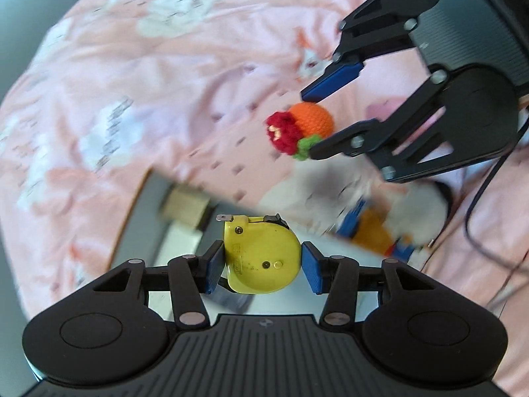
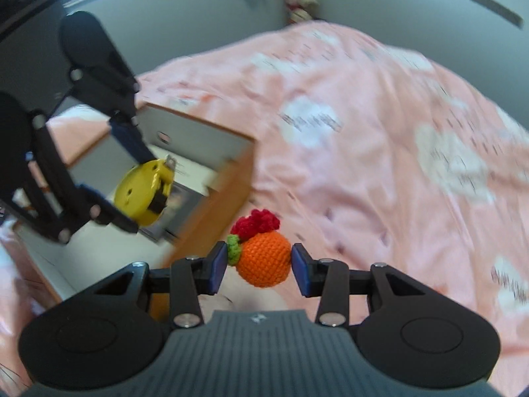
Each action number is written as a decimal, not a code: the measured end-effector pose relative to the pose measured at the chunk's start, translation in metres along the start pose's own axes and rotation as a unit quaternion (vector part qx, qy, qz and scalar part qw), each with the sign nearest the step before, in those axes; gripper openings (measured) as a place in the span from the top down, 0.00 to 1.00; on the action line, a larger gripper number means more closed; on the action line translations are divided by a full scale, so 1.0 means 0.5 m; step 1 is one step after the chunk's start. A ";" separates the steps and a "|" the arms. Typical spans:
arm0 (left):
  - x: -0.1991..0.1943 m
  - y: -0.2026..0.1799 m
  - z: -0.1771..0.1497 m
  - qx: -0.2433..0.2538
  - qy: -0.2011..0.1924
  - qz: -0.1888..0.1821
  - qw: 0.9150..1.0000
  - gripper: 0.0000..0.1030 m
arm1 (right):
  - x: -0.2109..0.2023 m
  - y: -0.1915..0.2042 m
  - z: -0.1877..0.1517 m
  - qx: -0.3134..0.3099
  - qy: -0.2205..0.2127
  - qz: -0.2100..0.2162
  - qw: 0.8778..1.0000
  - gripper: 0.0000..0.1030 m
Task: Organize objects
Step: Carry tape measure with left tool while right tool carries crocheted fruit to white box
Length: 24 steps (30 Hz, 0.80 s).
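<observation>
We found the pink bedspread (image 2: 380, 152) bare and open to the right. The open box (image 2: 211, 139) stood left, its orange wall beside our right gripper (image 2: 259, 264); the left gripper (image 1: 261, 264) hung over its mouth.

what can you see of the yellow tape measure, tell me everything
The yellow tape measure is a rounded case of glossy plastic with small brass-coloured screws in its flat face, a metal tape hook poking out at the top and a black lock button on the rim. It is held off the surface, clamped edge to edge between the blue pads of the left gripper, above an open box on the pink bedspread. Only the pads appear to touch it.
</observation>
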<state>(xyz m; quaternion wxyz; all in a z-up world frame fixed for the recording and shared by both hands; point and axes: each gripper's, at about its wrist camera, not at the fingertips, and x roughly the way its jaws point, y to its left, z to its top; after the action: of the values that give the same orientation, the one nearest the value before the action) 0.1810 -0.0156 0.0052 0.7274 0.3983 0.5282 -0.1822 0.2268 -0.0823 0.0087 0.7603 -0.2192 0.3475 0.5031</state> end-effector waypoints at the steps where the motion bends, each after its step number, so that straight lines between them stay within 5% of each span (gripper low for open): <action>1: -0.005 0.006 -0.018 -0.005 0.005 0.009 1.000 0.45 | 0.000 0.020 0.016 -0.011 -0.006 0.006 1.000 0.57; 13: 0.052 0.051 -0.156 -0.006 0.060 0.053 0.997 0.45 | 0.115 0.215 0.089 -0.127 0.033 0.051 0.990 0.57; 24: 0.159 0.074 -0.200 0.045 0.082 0.079 0.992 0.45 | 0.215 0.240 0.081 -0.136 0.064 0.063 0.987 0.57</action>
<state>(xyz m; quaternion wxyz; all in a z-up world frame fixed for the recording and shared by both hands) 0.1742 0.0967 -0.0656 0.6750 0.4846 0.5444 -0.1143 0.1565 0.0589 -0.0432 0.6664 -0.3299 0.3374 0.5773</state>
